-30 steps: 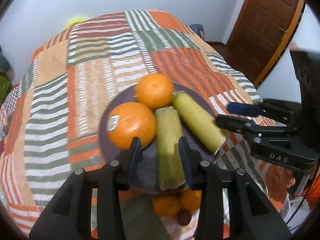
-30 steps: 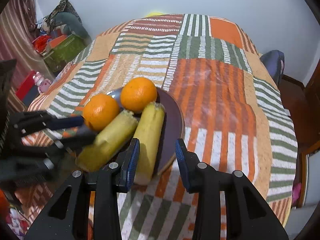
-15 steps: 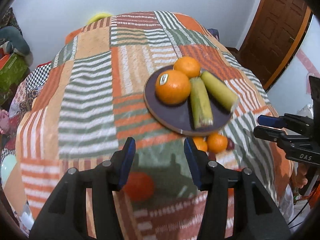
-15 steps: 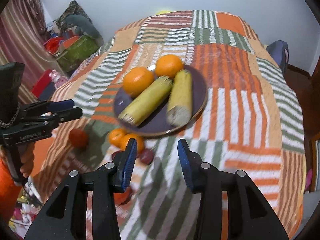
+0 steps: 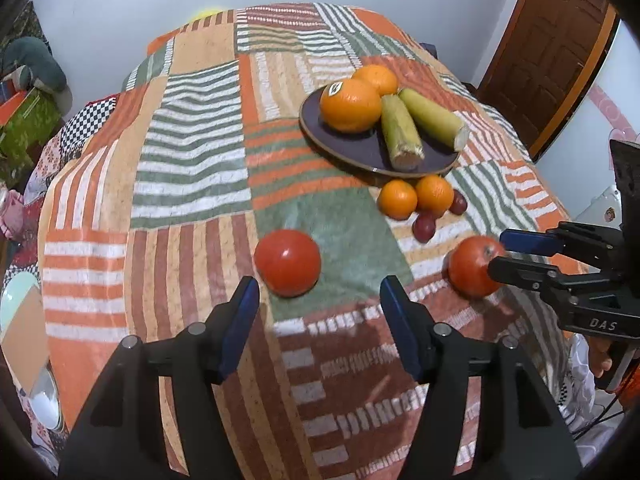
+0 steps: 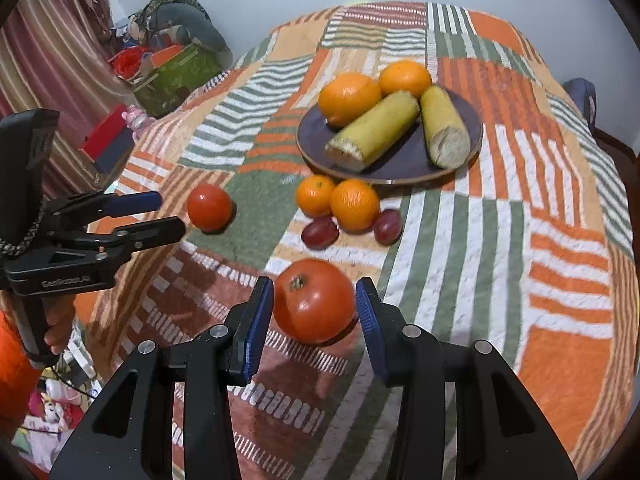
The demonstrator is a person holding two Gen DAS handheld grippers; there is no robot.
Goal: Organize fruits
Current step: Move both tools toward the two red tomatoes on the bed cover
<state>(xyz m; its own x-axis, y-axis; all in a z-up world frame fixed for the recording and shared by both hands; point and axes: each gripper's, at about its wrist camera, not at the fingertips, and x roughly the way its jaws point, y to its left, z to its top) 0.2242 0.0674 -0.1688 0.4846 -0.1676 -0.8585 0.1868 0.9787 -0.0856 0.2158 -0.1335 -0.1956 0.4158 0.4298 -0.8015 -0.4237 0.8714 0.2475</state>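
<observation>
The left gripper (image 5: 318,300) points down at a patchwork bedspread (image 5: 192,184), its jaws opening, nothing between them. A red tomato (image 5: 287,262) lies just beyond its blue tips. Off to the right, the right gripper (image 5: 500,252) reaches in with its tips around a second tomato (image 5: 472,266). Further back, two small oranges (image 5: 416,198) and some grapes (image 5: 425,227) sit beside a dark plate (image 5: 360,150). That plate carries two big oranges (image 5: 351,105) and two corn cobs (image 5: 401,132). A brown door (image 5: 548,48) stands behind.
</observation>
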